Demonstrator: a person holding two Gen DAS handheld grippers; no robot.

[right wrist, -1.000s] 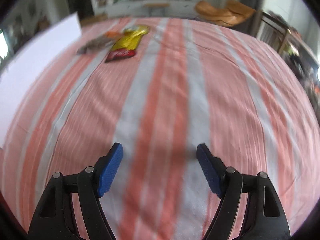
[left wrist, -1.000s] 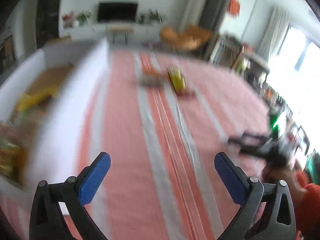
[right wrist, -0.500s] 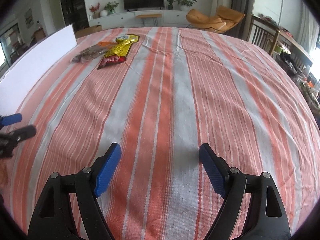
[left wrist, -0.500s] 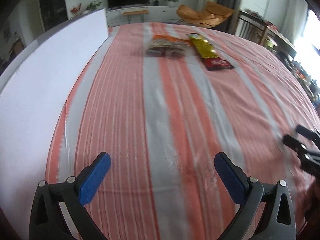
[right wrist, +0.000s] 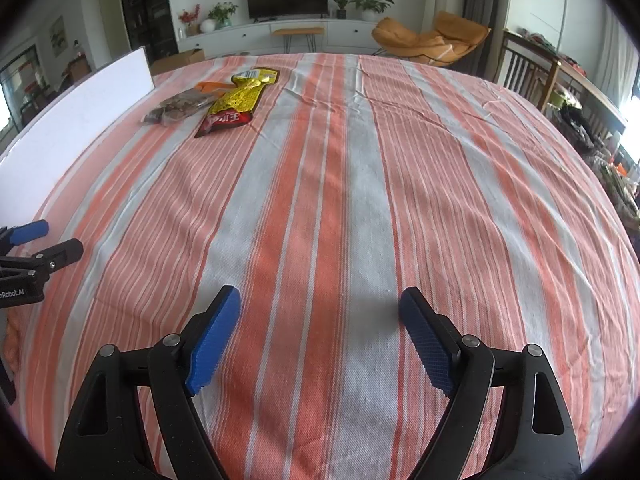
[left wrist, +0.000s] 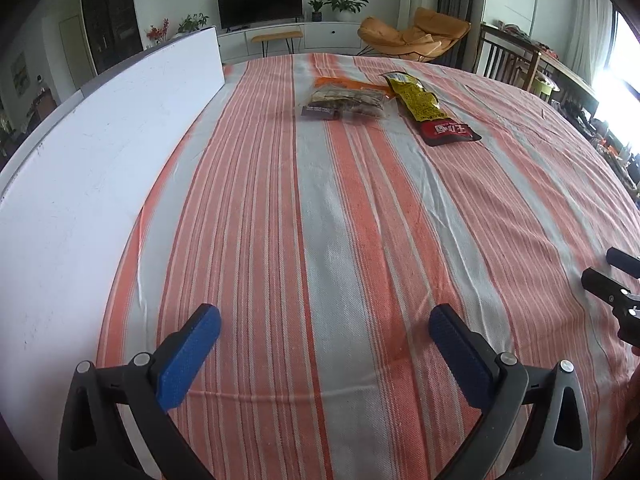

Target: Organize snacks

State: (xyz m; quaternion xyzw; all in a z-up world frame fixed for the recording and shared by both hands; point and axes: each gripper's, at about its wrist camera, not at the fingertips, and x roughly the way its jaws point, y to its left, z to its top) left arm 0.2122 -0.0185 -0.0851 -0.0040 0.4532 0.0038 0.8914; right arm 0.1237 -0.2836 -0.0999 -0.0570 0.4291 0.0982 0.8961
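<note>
At the near edge of the striped cloth [left wrist: 320, 240], left gripper [left wrist: 324, 332] has dropped from the white box [left wrist: 80, 160]; both grippers gape empty. Two snack packets [left wrist: 344, 100] remain far off, unsorted.

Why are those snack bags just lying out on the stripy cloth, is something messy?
A little untidy, nothing spilled. The clear packet of brown snacks and the yellow-and-red foil packet lie loose at the far end of the striped tablecloth, skewed at different angles, touching or overlapping. Both look sealed.
</note>
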